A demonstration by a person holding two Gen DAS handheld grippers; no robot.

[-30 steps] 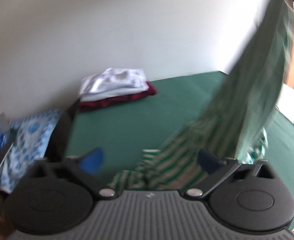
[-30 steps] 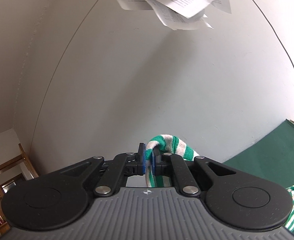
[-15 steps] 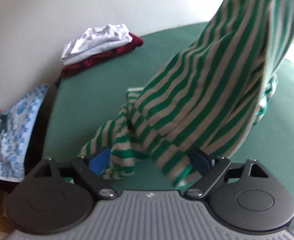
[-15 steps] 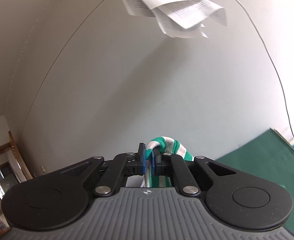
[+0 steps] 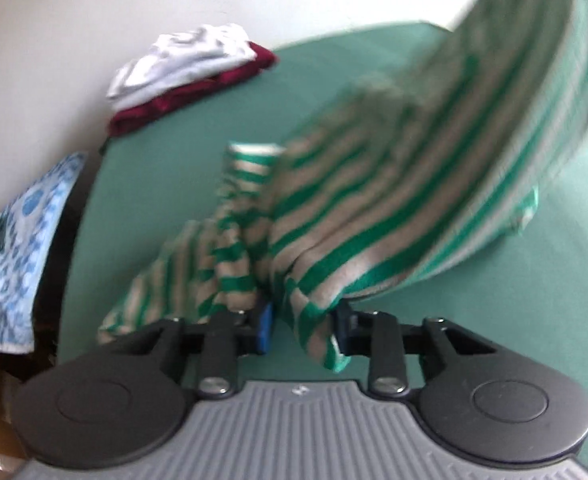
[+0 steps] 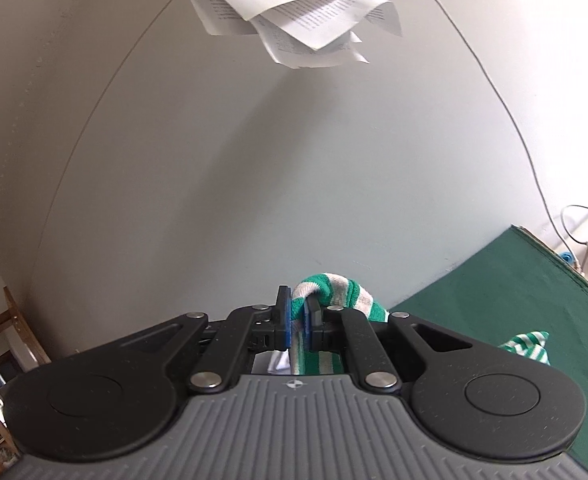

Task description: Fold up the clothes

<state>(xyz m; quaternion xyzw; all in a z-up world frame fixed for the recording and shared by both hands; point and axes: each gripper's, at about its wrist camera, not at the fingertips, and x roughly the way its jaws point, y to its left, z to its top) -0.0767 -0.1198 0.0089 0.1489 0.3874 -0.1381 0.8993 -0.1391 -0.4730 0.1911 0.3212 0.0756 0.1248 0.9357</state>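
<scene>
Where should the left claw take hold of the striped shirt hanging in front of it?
Take the striped shirt by its lowest hanging corner, which already droops between the left claw's open fingers. Come from below and close there; the right claw pinches the top.

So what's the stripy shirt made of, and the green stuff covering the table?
The striped shirt looks like soft knit cloth, maybe cotton: it drapes, bunches into folds and looks slightly fuzzy, with no shine. The blur leaves the weave unclear. The green table cover looks like thin matte woven fabric: its edge shows a stitched hem and it lies flat.
</scene>
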